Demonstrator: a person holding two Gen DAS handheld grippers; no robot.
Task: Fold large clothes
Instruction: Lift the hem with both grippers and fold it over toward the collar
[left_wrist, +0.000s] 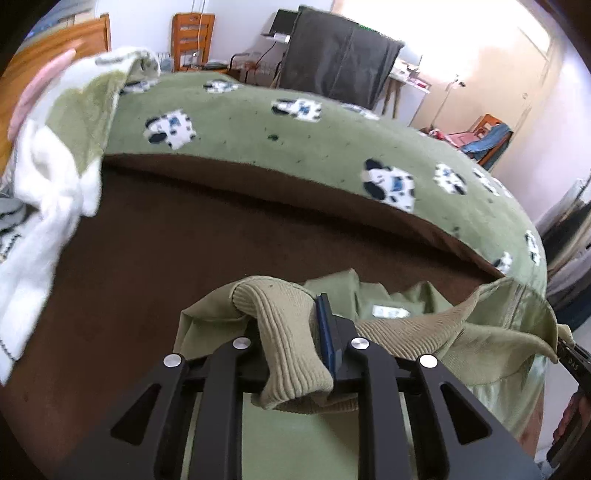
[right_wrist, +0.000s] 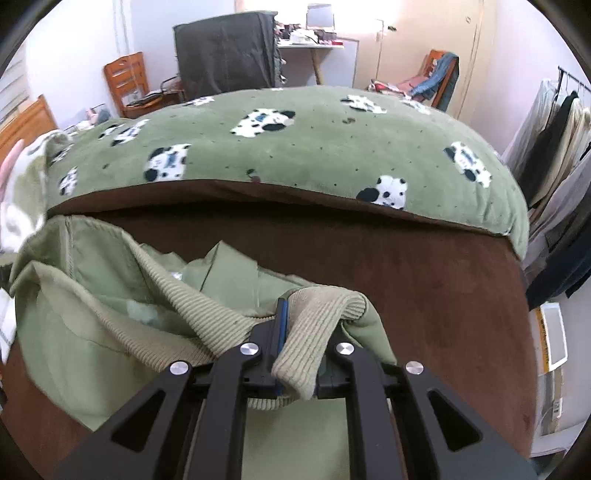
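While both grippers point down over the brown bed surface (right_wrist: 424, 295), we hold one light green garment (left_wrist: 295, 435) between them by its ribbed hem (left_wrist: 288, 332). The left gripper (left_wrist: 291, 343) has its jaws pinched on a fold of that ribbed band, which bunches over the blue pad (left_wrist: 327, 339) of one finger. The right gripper (right_wrist: 301, 350) is pressed together on the opposite part of the same band, with ribbing draped over its jaws. From the left wrist view, the hem runs rightward from the tool to the other gripper at the frame edge; the garment body hangs below and behind both tools, its opening gaping between them so that we see its inner lining. Ahead of both tools lies a green blanket with panda prints (right_wrist: 295, 147). To the far left of the left gripper, a white and green cloth heap (left_wrist: 55, 177) rests on the bed; no containers are identifiable.
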